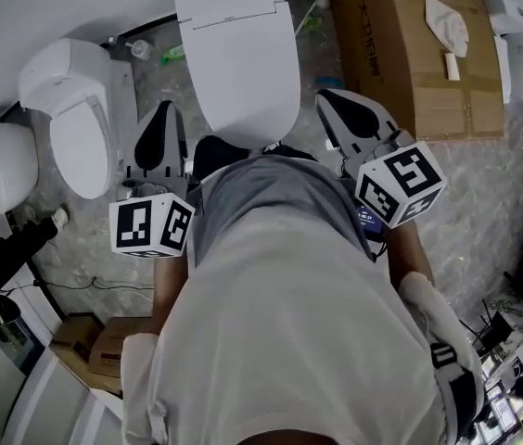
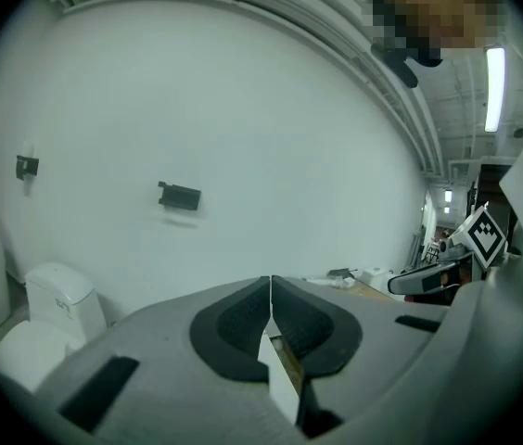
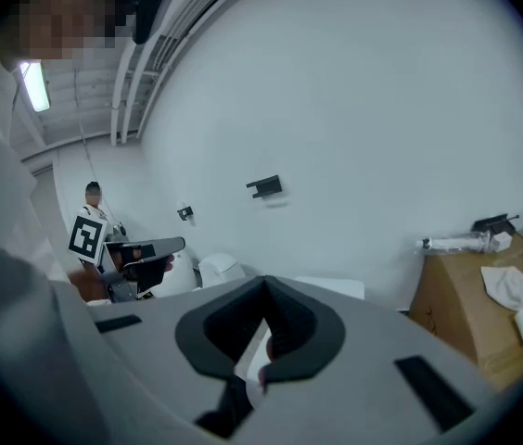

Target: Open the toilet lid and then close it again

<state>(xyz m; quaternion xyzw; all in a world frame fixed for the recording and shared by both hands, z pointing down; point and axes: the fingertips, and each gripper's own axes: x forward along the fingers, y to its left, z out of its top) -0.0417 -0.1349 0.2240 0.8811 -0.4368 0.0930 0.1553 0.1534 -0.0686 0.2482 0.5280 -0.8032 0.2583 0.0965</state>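
In the head view the white toilet (image 1: 240,63) stands in front of me with its lid (image 1: 248,86) down. My left gripper (image 1: 161,109) hangs to the left of the bowl's near end and my right gripper (image 1: 329,97) to the right; neither touches the lid. In the left gripper view the jaws of the left gripper (image 2: 270,282) meet, with nothing between them. The right gripper (image 3: 263,282) also shows its tips together and empty, pointing at the white wall.
A second white toilet (image 1: 76,123) stands at the left, with a further white fixture (image 1: 0,163) beyond it. A big cardboard box (image 1: 419,54) sits to the right of the toilet. Cables and equipment lie at the lower right (image 1: 512,341).
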